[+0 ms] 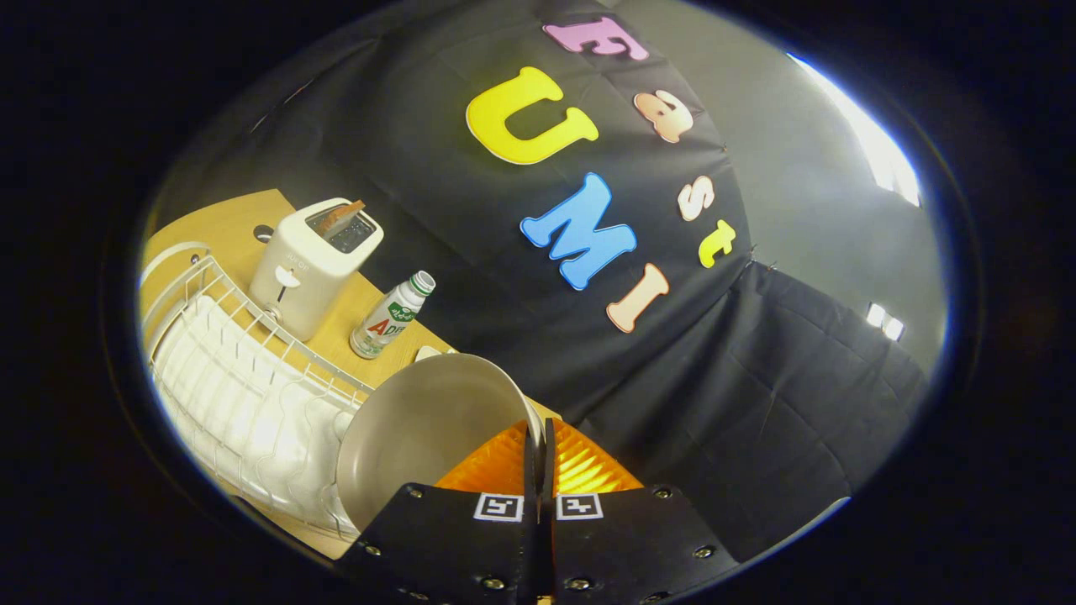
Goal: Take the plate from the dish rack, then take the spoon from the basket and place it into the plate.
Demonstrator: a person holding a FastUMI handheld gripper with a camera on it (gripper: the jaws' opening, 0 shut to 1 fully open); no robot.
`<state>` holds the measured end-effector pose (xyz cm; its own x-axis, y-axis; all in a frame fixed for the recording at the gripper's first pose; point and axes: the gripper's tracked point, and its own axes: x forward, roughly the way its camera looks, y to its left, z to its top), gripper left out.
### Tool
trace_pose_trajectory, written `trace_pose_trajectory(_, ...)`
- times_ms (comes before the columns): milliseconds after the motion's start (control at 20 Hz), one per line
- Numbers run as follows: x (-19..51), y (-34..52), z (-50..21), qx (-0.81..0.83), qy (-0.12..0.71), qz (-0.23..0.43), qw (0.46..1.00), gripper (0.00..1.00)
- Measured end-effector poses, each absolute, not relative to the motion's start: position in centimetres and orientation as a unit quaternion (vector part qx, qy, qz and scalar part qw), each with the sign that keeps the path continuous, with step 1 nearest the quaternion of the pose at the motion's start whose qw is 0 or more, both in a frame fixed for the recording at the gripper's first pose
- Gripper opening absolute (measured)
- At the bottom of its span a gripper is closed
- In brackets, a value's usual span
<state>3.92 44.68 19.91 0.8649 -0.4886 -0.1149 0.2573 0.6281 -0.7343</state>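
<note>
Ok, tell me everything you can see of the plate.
The plate is round, plain and pale grey-white, looks ceramic, with a shallow well, a smooth raised rim and nothing in it. It is tilted up on edge, its face toward the camera, lifted beside the white wire dish rack. The gripper is shut on its rim, the fingers nearly together. Whether its lower edge touches the rack cannot be told.

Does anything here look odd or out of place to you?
Nothing is spilled or broken. The one unusual sight is the plate: the tongs are shut on its rim and hold it tilted on edge beside the white dish rack rather than flat. The toaster and bottle stand upright on the table.
</note>
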Motion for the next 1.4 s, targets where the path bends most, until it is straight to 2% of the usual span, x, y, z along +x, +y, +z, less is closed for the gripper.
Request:
trace_pose_trajectory(450,-5.0,45.8,18.8,-0.268,0.168,-0.172,0.933,0.0)
trace_pose_trajectory(850,-11.8,46.6,14.2,-0.212,0.211,-0.127,0.946,0.01)
trace_pose_trajectory(1100,-14.1,46.5,10.9,-0.169,0.235,-0.095,0.952,0.0)
trace_pose_trajectory(1400,-15.0,45.8,6.3,-0.1,0.278,-0.093,0.951,0.0)
